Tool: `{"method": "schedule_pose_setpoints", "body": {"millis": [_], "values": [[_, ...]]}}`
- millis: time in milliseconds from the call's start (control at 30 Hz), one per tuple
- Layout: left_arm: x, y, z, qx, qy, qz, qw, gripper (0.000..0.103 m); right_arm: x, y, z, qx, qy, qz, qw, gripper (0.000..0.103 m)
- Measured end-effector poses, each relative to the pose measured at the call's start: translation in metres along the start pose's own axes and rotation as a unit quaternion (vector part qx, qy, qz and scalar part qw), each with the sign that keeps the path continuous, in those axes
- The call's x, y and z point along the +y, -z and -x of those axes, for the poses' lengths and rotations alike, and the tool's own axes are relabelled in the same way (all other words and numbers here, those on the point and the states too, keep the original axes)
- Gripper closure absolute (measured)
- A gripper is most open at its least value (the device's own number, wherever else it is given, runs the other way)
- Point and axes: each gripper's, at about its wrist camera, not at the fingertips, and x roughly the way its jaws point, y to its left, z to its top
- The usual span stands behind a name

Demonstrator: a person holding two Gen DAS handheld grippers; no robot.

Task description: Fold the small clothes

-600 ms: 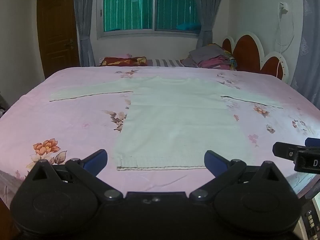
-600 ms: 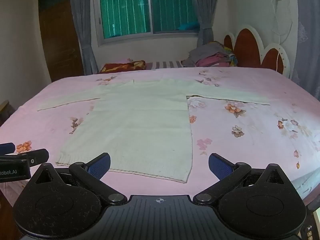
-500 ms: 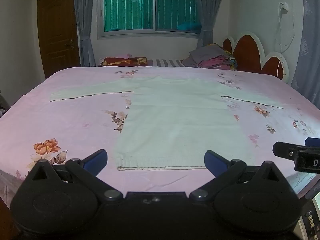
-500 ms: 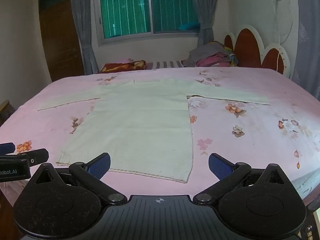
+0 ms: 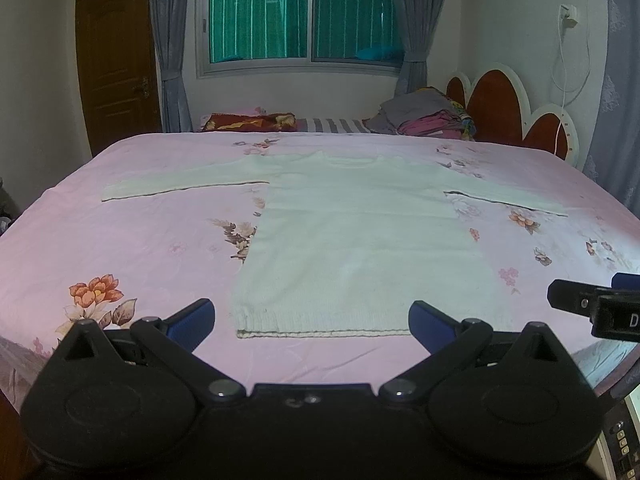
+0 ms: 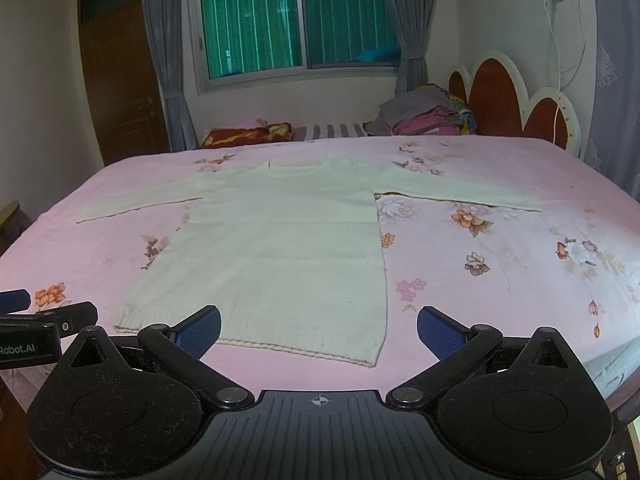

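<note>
A pale cream long-sleeved sweater (image 5: 360, 240) (image 6: 280, 240) lies flat on the pink floral bed sheet (image 5: 140, 240) (image 6: 500, 280), both sleeves spread out sideways and its hem towards me. My left gripper (image 5: 312, 320) hovers open just before the hem, nothing between its blue pads. My right gripper (image 6: 318, 328) is open too, over the hem's right part and above the cloth. Each gripper shows at the edge of the other's view: the right gripper (image 5: 592, 304) and the left gripper (image 6: 44, 320).
A heap of folded clothes (image 5: 424, 118) and a red patterned pillow (image 5: 248, 122) lie at the bed's far end, by the red and white headboard (image 5: 512, 112). A window, grey curtains and a brown door (image 5: 116, 60) stand behind.
</note>
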Motion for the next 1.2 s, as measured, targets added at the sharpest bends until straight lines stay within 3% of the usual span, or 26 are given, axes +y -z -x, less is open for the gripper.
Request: {"method": "schedule_pose_setpoints", "body": {"millis": [1200], "values": [[0.005, 0.0021, 0.0065, 0.003, -0.003, -0.002, 1.0, 0.0, 0.0006, 0.0002, 0.0014, 0.002, -0.002, -0.002, 1.0, 0.0]]}}
